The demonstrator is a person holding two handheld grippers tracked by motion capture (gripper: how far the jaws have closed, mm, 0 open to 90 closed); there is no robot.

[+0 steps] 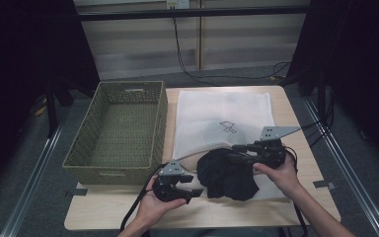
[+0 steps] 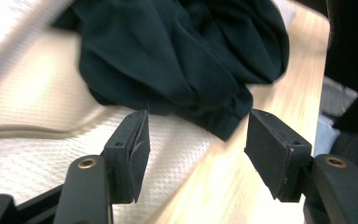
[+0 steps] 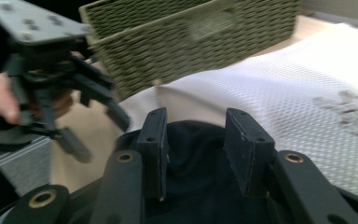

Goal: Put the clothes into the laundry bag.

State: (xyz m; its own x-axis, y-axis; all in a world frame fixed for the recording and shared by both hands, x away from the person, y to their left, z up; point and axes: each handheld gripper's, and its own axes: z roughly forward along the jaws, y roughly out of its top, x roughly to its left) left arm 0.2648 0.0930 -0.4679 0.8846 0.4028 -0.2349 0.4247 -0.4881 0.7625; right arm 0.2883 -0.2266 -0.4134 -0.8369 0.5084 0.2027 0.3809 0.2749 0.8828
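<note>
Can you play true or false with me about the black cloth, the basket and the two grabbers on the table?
1. The black cloth lies inside the green basket. False: it lies on the white mesh bag, beside the basket.
2. The basket has nothing in it. True.
3. The left gripper has its jaws apart with nothing pinched between them. True.
4. The white mesh bag is folded up inside the basket. False: it is spread flat on the wooden table.
5. The right gripper is over the black cloth. True.
</note>
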